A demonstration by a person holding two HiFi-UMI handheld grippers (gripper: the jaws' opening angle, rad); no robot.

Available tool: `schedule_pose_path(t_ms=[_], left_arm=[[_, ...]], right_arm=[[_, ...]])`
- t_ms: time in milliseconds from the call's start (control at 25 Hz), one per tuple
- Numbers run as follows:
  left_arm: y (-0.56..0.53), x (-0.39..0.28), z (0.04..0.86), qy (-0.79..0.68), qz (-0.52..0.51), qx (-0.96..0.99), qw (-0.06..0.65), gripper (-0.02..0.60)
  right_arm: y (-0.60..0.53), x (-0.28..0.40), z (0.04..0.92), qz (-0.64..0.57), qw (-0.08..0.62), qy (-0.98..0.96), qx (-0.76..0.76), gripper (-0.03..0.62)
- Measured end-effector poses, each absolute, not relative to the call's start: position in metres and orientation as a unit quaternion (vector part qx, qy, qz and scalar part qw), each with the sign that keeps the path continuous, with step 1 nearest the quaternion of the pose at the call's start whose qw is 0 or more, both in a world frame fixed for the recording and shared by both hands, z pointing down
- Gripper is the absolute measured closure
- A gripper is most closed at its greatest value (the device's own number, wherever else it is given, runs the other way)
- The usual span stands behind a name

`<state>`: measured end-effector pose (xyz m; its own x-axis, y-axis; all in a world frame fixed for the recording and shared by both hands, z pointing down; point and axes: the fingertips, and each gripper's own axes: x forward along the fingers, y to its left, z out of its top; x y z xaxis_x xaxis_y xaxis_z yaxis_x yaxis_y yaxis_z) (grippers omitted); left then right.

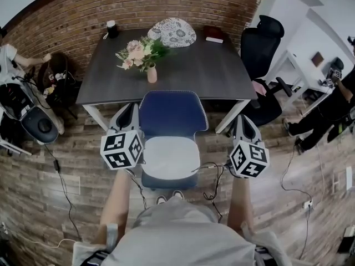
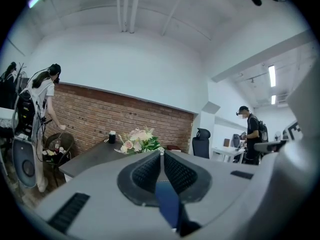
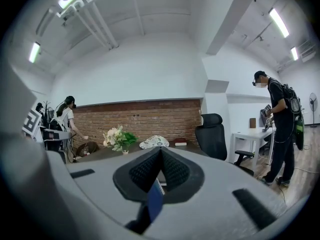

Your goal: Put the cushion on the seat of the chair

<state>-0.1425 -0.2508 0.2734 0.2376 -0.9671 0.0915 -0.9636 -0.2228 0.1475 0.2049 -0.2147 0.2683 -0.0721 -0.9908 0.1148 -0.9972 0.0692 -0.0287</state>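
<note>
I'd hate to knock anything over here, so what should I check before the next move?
1. Left gripper shut and empty: ok.
2. Right gripper shut and empty: ok.
3. Pale grey square cushion lying flat on the blue padded chair's seat: ok.
4. Pink vase of flowers upright on the dark table: ok.
5. Black cable clear of the shoes: not ok, it loops beside them.

The dark table (image 1: 188,76) had four things on it. A flat cushion (image 1: 172,32) with a flower pattern lay at the far edge. A dark red book (image 1: 213,34) lay just right of it. A black cup (image 1: 111,29) stood at the far left corner. A small vase (image 1: 151,74) of flowers stood nearer the middle. On the wood floor (image 1: 33,204) a blue chair (image 1: 172,114) stood at the table's near side, and thin cables (image 1: 57,166) lay about.
</note>
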Motion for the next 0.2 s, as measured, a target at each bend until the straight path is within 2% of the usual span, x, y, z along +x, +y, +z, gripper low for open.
schedule_pose_path(t_ms=[200], left_arm=[[-0.2510,-0.1408,0.2739,-0.617,-0.008,0.782,0.090,0.558]], right_arm=[[-0.2129,0.2062,0.2677,0.051,0.034,-0.729,0.681,0.592]])
